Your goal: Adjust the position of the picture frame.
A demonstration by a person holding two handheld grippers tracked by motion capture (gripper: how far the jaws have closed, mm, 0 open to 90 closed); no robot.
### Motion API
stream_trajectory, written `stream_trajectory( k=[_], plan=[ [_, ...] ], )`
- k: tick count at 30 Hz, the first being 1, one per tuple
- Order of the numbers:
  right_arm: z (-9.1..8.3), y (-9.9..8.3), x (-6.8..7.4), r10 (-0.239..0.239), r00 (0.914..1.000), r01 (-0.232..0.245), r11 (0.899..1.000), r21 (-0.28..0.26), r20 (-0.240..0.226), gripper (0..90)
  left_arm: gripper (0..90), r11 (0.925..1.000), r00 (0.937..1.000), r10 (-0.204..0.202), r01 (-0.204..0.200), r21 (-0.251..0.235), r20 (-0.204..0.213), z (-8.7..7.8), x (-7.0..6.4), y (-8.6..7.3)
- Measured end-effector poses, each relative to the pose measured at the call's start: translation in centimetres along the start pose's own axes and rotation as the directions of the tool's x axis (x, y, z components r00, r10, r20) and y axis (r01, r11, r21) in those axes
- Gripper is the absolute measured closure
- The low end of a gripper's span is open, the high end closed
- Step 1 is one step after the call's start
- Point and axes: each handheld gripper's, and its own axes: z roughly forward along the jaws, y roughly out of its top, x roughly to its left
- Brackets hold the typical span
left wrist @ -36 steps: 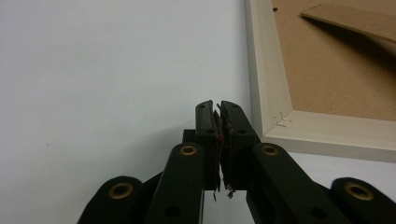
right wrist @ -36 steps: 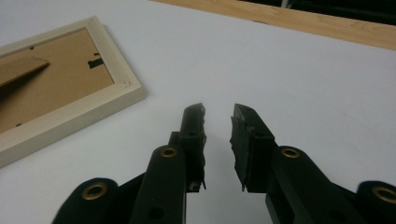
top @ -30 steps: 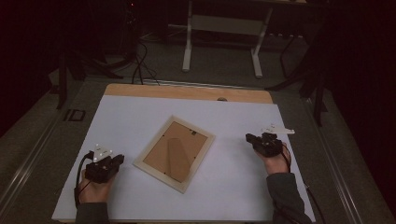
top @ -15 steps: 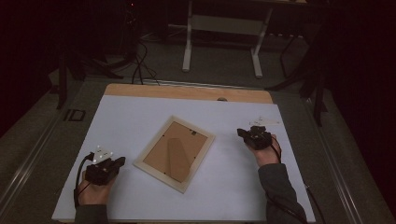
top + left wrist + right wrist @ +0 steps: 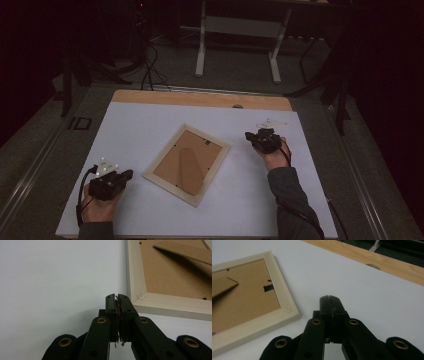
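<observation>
In the middle of the white table (image 5: 150,130) a picture frame (image 5: 187,164) is lying face down, turned at an angle, its pale wooden border surrounding a brown backing board (image 5: 186,161) with its stand flap (image 5: 186,167) showing on top. To the frame's left, near the table's front edge, the left gripper (image 5: 127,174) is sitting low in the person's hand, its jaws pressed together on nothing and pointing at the frame's near corner; in the left gripper view that pale corner (image 5: 140,298) is lying just beyond the tips, apart from them. To the frame's right, the right gripper (image 5: 250,136) is hovering beside the border, jaws likewise clenched and empty, pointing toward the frame. Beyond the white sheet a strip of bare wood (image 5: 200,98) is running along the table's far edge.
</observation>
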Motion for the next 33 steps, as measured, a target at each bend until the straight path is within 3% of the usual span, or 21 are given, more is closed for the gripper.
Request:
stream_trajectory(
  k=[6, 10, 16, 33],
  plan=[
    [1.0, 0.2, -0.1, 0.029, 0.9993, -0.030, 1.000, -0.008, -0.025, 89.8, 90.0, 0.9988, 0.9988, 0.049, -0.049, -0.007, 0.004, -0.1, -0.7, 0.1],
    [1.7, 0.4, 0.0, 0.050, 0.9980, -0.051, 0.999, -0.007, -0.037, 89.8, 90.0, 0.9985, 0.9983, 0.055, -0.055, 0.005, 0.020, 0.1, -0.7, 0.1],
    [2.8, 0.7, 0.7, 0.046, 0.9972, -0.046, 0.999, 0.004, -0.060, 89.8, 90.0, 0.9983, 0.9974, 0.057, -0.057, 0.012, 0.043, 0.4, -0.9, 0.1],
    [5.6, 0.5, 2.0, 0.074, 0.9943, -0.069, 0.995, 0.065, -0.077, 89.8, 90.0, 0.9942, 0.9926, 0.089, -0.094, 0.053, 0.082, 1.6, -1.9, 0.0]
  ],
)
